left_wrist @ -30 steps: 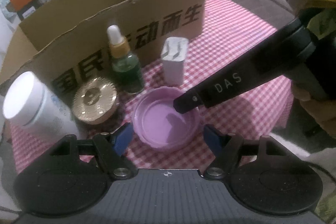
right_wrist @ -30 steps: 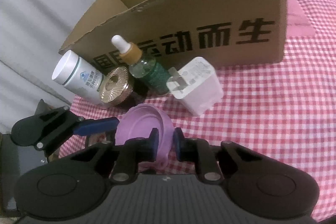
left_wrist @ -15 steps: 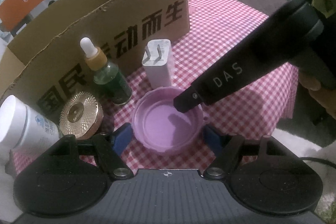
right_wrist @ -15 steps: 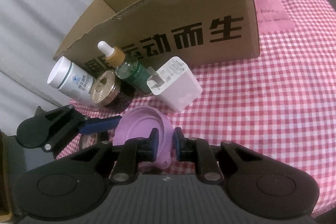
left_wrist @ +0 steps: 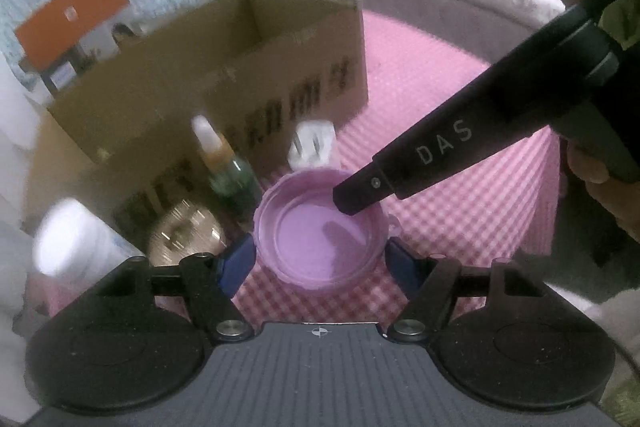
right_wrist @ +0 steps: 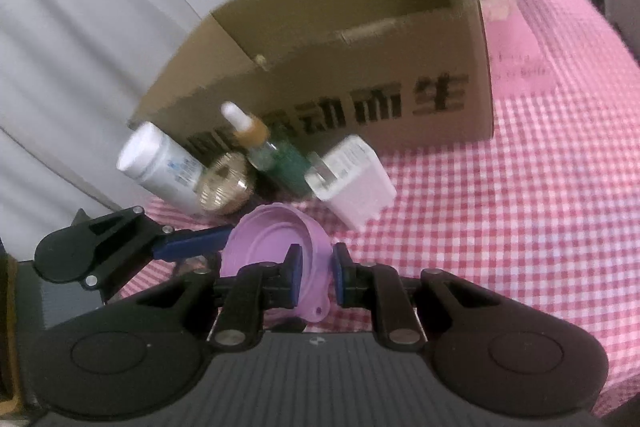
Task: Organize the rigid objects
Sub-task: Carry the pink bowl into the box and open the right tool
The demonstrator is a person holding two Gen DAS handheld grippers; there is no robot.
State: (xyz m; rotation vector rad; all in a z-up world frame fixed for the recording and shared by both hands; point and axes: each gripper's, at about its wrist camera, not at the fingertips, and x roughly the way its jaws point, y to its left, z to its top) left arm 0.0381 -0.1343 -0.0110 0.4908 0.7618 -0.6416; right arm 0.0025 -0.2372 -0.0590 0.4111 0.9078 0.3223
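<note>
right tool grips purple lid | left tool spread | box, dropper bottle, charger ahead

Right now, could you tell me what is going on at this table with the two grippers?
A person is sorting small items beside an open cardboard box. The right gripper is shut on the rim of a purple lid, holding it tilted above the checked tablecloth. The left gripper is open, its fingers on either side of the lid. A dropper bottle, white charger, gold jar and white bottle stand by the box.
</note>
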